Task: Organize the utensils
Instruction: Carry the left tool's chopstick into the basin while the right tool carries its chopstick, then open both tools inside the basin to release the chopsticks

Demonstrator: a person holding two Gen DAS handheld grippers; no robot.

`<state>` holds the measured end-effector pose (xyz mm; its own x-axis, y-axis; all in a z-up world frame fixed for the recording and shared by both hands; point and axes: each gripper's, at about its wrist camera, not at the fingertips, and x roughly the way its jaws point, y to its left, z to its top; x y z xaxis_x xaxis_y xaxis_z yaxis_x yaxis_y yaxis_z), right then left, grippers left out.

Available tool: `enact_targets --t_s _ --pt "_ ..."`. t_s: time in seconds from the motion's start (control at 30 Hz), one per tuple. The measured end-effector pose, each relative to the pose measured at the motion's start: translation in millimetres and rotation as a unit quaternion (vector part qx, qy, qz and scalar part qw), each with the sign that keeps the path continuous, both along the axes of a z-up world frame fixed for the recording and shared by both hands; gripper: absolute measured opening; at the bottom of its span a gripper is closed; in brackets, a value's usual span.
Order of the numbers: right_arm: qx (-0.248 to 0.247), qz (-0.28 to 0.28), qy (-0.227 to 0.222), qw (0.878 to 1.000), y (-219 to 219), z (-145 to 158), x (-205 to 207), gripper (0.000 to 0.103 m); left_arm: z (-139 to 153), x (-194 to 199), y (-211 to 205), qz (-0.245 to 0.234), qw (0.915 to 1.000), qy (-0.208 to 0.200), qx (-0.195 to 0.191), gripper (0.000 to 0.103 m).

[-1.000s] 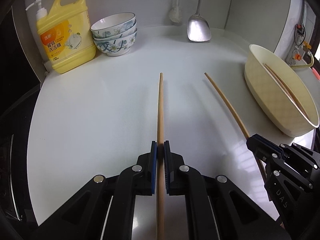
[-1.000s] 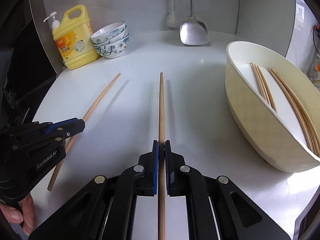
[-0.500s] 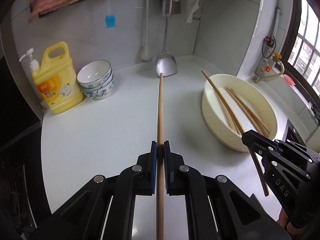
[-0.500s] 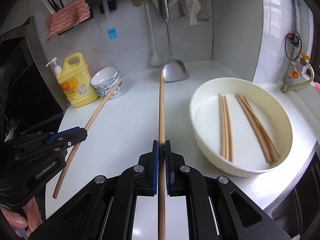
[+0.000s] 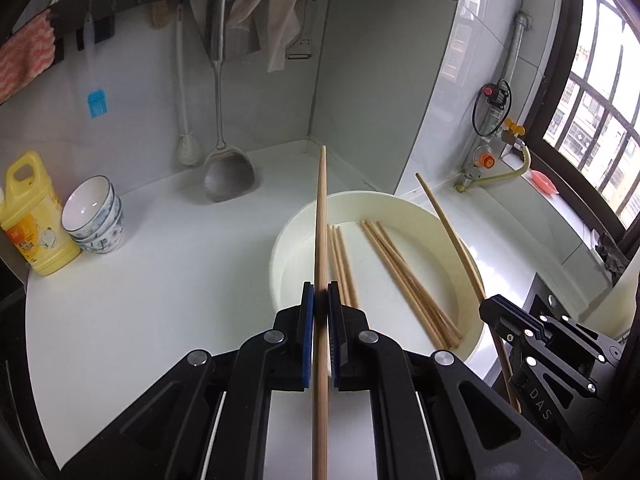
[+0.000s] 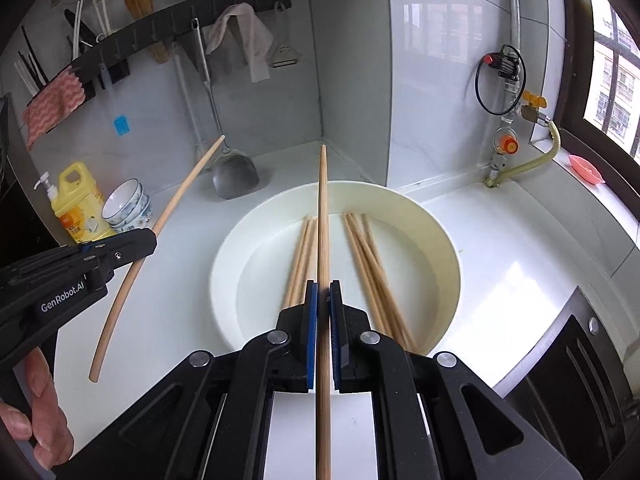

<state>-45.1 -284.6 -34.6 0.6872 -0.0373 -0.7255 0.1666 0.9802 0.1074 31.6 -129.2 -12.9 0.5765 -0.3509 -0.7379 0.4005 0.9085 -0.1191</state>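
blue pads of the left gripper (image 5: 321, 289) are clamped on a wooden chopstick (image 5: 321, 216), which runs straight out ahead of the jaws and over the near rim of the cream basin (image 5: 276, 256). the right gripper (image 6: 323, 287) is clamped the same way on a second chopstick (image 6: 323, 216), its tip reaching past the basin's far rim toward the wall corner. each gripper shows in the other's view, off to the side, with its stick angled upward. in the basin lie two loose groups of chopsticks (image 6: 370, 268), flat on the bottom, one group left of centre and one right. a hand (image 6: 38, 416) grips the left tool's handle. on the white counter (image 5: 160, 280) beyond stand stacked bowls (image 5: 94, 216) beside a yellow detergent bottle (image 5: 34, 224). a metal spatula (image 5: 228, 176) hangs from the wall rail, its blade close to the counter.
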Motion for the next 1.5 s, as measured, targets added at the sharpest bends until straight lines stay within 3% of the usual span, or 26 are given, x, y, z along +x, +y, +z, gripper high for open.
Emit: enact_targets --t_s 0.23,0.8,1.3,1.33,1.4,1.5 --pt "0.027 0.011 0.029 0.999 -45.0 -28.1 28.9 0.006 -26.3 17.6 -43.2 0.012 0.999 0.035 0.023 0.007" --pt "0.05 0.034 0.093 0.994 -51.9 -83.2 88.6 0.006 -89.4 68.8 -70.9 0.003 0.9929 0.113 0.038 0.007" --pt "0.052 0.036 0.114 0.991 -60.1 -95.0 99.8 0.006 -104.8 79.9 -79.4 0.007 0.9899 0.128 0.06 0.008" --pt "0.053 0.034 0.112 0.992 -61.0 -94.1 99.6 0.007 -103.9 80.2 -78.5 0.009 0.99 0.128 0.059 0.01" --pt "0.05 0.033 0.111 0.992 -62.2 -91.3 99.3 0.011 -100.3 80.4 -77.0 0.014 0.9908 0.122 0.057 0.034" --pt "0.042 0.025 0.104 0.993 -65.5 -84.3 94.7 0.014 -89.7 77.4 -71.0 0.029 0.9929 0.095 0.065 0.062"
